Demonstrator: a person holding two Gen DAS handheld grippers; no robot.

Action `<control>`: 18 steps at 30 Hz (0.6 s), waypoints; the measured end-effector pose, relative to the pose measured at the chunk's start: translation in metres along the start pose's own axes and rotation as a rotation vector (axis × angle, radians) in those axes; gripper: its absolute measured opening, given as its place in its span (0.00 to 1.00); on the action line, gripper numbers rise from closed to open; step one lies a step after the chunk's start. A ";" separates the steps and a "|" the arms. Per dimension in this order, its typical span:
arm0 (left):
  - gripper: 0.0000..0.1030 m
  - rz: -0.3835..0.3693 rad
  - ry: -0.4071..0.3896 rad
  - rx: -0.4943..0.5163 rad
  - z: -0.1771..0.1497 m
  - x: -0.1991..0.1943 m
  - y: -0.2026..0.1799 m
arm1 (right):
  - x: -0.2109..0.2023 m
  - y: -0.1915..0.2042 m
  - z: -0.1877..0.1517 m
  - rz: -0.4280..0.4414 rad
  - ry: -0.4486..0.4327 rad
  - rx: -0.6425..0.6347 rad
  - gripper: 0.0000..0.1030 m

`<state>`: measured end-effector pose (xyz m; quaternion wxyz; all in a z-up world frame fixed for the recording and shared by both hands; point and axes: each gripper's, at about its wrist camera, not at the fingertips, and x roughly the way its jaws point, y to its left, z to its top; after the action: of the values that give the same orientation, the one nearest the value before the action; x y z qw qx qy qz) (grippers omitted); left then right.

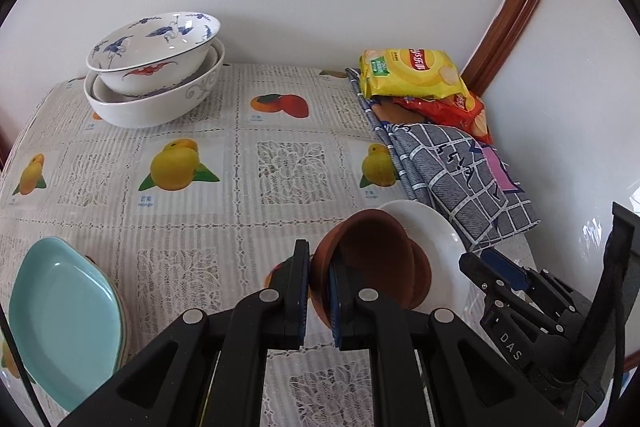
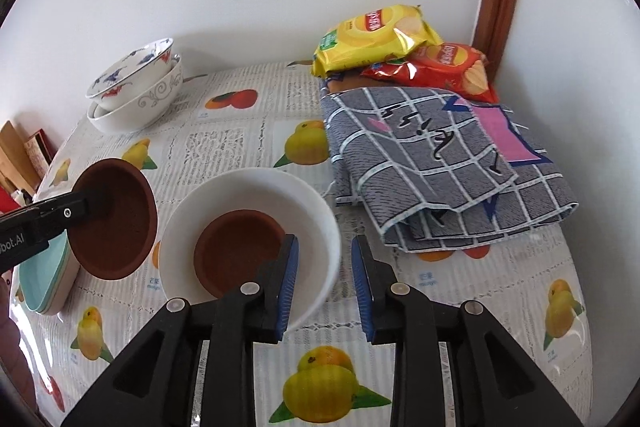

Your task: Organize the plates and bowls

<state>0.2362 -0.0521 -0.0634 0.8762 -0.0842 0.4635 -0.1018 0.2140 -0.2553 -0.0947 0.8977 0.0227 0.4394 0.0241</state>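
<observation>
Terracotta is what I'm carrying: my left gripper (image 1: 320, 269) is pinching the rim of a tilted brown clay bowl (image 2: 114, 217), lifted just left of my right gripper (image 2: 325, 281), whose fingers are spread around the near rim of the white bowl (image 2: 320, 211) holding a second clay bowl (image 2: 236, 251); open tablecloth (image 1: 240, 219) is lying ahead.

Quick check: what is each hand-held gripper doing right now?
Left hand-held gripper: closed on the rim of a brown bowl.
Right hand-held gripper: open, holding nothing.
</observation>
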 end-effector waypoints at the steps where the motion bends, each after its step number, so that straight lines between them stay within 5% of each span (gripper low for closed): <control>1: 0.09 -0.005 -0.001 0.008 0.000 0.000 -0.005 | -0.005 -0.005 -0.001 0.002 -0.010 0.008 0.28; 18: 0.09 -0.007 0.094 0.033 -0.011 0.054 -0.044 | -0.013 -0.074 -0.038 -0.026 0.019 0.121 0.34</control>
<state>0.2518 -0.1093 -0.1016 0.8544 -0.0665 0.5020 -0.1163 0.1780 -0.3296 -0.1127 0.8907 0.0709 0.4489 -0.0138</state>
